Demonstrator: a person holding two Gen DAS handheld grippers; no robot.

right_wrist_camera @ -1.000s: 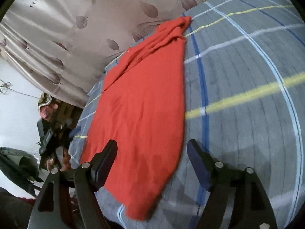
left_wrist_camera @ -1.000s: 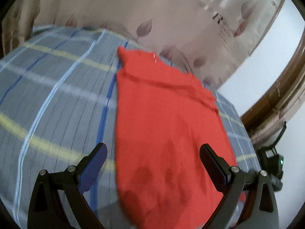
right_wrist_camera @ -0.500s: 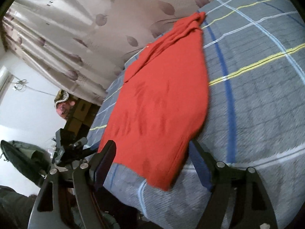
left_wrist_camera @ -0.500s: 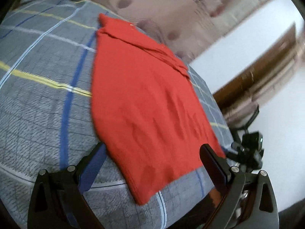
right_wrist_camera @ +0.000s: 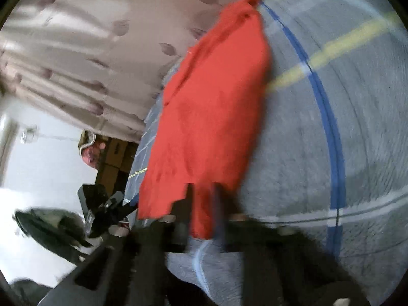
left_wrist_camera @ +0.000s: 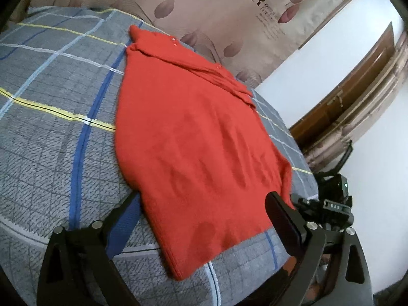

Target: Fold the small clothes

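A red knit garment lies spread flat on a grey plaid bedsheet, its near hem at the bed's front edge. My left gripper is open, its fingers standing on either side of the near hem, holding nothing. In the blurred right wrist view the same garment runs away from me, and my right gripper is shut on its near corner, the red cloth pinched between the fingers.
A beige leaf-print curtain hangs behind the bed. A wooden door frame and white wall are at the right. Boxes and dark gear stand beside the bed on the left of the right wrist view.
My right gripper has closed on the garment's near corner; it was open before. My left gripper has pulled back toward the bed's front edge and stays open.
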